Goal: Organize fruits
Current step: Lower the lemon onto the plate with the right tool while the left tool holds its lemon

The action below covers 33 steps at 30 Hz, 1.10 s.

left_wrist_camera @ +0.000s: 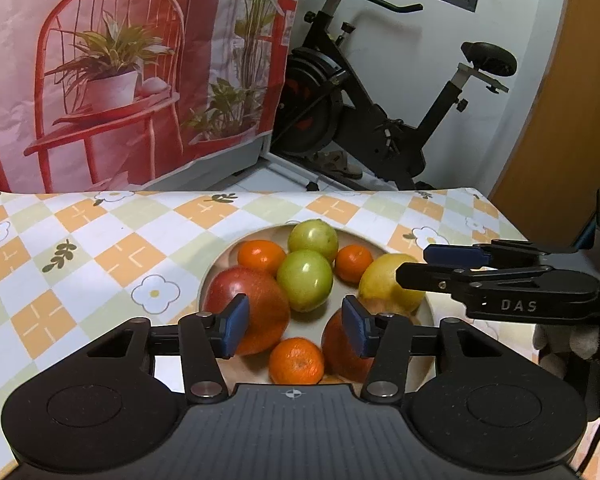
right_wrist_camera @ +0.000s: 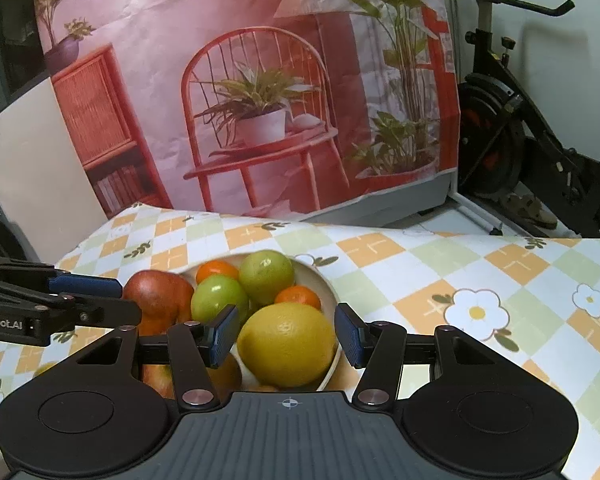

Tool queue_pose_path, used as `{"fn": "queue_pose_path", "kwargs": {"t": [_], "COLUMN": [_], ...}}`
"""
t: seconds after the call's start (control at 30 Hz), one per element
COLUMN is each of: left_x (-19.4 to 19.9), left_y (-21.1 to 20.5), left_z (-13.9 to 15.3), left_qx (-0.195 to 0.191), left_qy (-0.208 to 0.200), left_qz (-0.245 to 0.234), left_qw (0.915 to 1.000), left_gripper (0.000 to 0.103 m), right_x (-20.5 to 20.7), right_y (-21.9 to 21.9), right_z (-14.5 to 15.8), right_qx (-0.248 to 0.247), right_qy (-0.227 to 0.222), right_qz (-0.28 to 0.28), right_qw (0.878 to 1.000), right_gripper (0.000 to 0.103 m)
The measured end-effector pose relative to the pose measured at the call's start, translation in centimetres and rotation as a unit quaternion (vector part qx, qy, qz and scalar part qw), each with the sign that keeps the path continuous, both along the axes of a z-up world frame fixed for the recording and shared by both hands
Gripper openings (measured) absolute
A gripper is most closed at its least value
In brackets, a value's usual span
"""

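A pale bowl on the checked tablecloth holds several fruits. Among them are a red apple, two green apples, tangerines and a yellow lemon. My left gripper hovers open over the bowl's near side, its pads touching no fruit. My right gripper reaches in from the right. Its blue pads press on both sides of the lemon.
The tablecloth spreads left and right of the bowl. Behind the table hangs a printed backdrop of a red chair with plants. A black exercise bike stands on the floor beyond the far edge.
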State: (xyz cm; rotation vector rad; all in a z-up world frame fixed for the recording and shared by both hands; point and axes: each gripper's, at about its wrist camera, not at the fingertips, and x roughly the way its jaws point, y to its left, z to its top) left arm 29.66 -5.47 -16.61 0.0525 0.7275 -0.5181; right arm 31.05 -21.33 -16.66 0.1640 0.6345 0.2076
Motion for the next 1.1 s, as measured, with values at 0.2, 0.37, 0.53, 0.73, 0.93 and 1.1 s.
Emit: {"fn": "queue_pose_path", "kwargs": {"t": [0.2,0.37,0.53,0.73,0.93,1.1], "left_x": [-0.4,-1.8,-3.2,-2.7,-2.7,-3.2], "left_y": [1.1,2.9,5.1,5.5,4.9,5.2], "left_z": [-0.4,0.6,-0.3,-2.1,-3.0,-2.4], "left_qx": [0.003,-0.015,-0.013,0.006,0.025,0.018], "left_qy": [0.008,0.016,0.034,0.061,0.065,0.053], "left_qz": [0.006,0.003,0.018,0.03,0.011,0.017], "left_qw": [0.9999,0.9997,0.9992,0.9977,0.9975,0.9983], "left_gripper": [0.05,0.06,0.072,0.07,0.061,0.061], "right_x": [-0.6,-1.4,-1.9,-2.0,-2.1,-2.0], "right_y": [-0.1,-0.1,0.2,0.2,0.3,0.5], "right_z": [-0.2,0.3,0.1,0.1,0.0,0.0], "right_qx": [0.005,0.011,0.01,0.011,0.007,0.006], "right_qy": [0.005,0.002,0.008,0.011,0.014,0.015], "right_qz": [-0.006,-0.013,-0.009,-0.013,-0.01,-0.006], "right_qw": [1.0,1.0,1.0,1.0,1.0,1.0], "right_gripper": [0.05,0.05,0.05,0.05,0.051,0.051]}}
